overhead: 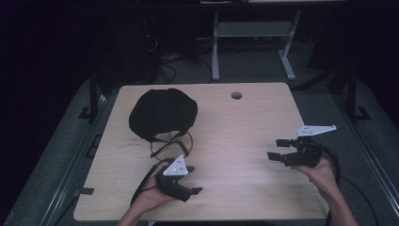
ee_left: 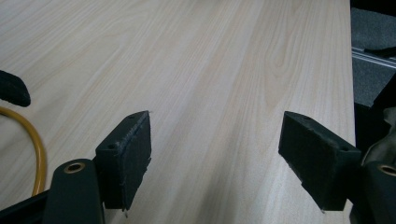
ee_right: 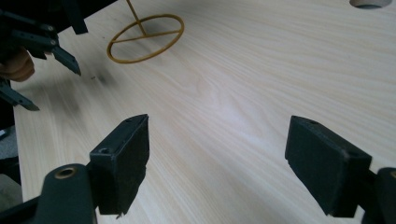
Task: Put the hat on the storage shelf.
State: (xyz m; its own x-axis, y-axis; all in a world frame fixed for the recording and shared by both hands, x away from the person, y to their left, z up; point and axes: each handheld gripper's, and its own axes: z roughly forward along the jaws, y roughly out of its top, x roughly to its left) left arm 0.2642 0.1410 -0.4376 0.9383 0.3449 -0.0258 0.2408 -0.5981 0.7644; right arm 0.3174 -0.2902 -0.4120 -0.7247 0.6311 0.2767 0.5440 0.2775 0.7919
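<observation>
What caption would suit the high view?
Two open hand-held grippers, left and right, near a black cap and yellow ring.

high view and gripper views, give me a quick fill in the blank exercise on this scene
1. Both the left gripper and the right gripper have their jaws ____.
2. The black cap lies nearer the ____ gripper.
3. The ring beside the cap is ____ in colour.

Missing words: open; left; yellow

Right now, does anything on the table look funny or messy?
Nothing looks spilled or broken. The black cloth thing lies in a rumpled heap at the far left of the table, with a yellow ring poking out from under its near edge. Both the left hand-held gripper and the right hand-held gripper are open and empty.
</observation>
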